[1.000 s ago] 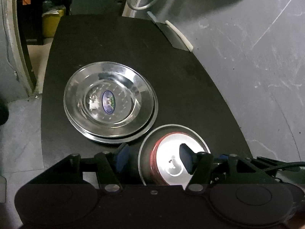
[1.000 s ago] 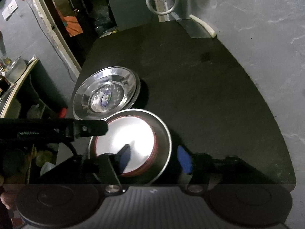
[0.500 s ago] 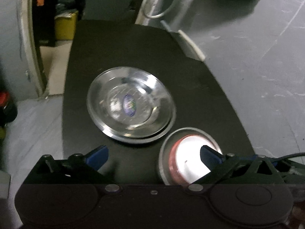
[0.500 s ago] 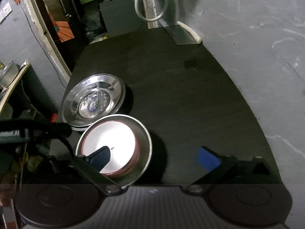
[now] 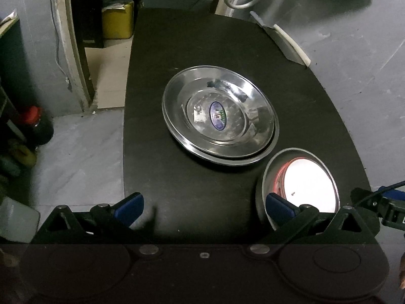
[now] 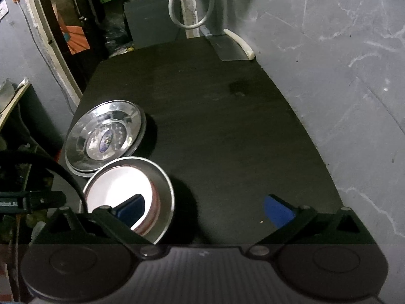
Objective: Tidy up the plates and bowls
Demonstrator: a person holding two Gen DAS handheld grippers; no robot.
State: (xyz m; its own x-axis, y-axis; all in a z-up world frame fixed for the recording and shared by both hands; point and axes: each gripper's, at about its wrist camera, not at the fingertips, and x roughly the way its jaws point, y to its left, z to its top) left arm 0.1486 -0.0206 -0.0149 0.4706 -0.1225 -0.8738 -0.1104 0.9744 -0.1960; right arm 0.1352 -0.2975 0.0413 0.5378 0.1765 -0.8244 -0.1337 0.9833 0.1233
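Note:
Two stacked steel plates (image 5: 220, 119) with a blue oval sticker lie on the black table (image 5: 192, 58). Beside them sits a steel bowl (image 5: 301, 185) holding a red bowl with a white inside. My left gripper (image 5: 205, 209) is open above the table's near edge, its right finger just over the bowl's rim, nothing held. In the right wrist view the plates (image 6: 106, 136) lie at the left and the nested bowls (image 6: 131, 195) in front of them. My right gripper (image 6: 205, 210) is open, its left finger over the bowl, touching nothing that I can see.
A white strip (image 6: 240, 44) and a grey flat piece lie at the table's far right corner. A hose loop (image 6: 192, 5) hangs behind. A grey marbled wall (image 6: 341, 63) runs along the right. The floor, a yellow box (image 5: 117, 20) and bottles lie left of the table.
Both grippers opened wide and let go of the nested bowls, which now rest on the table. Both pulled back and up; the left one swung left.

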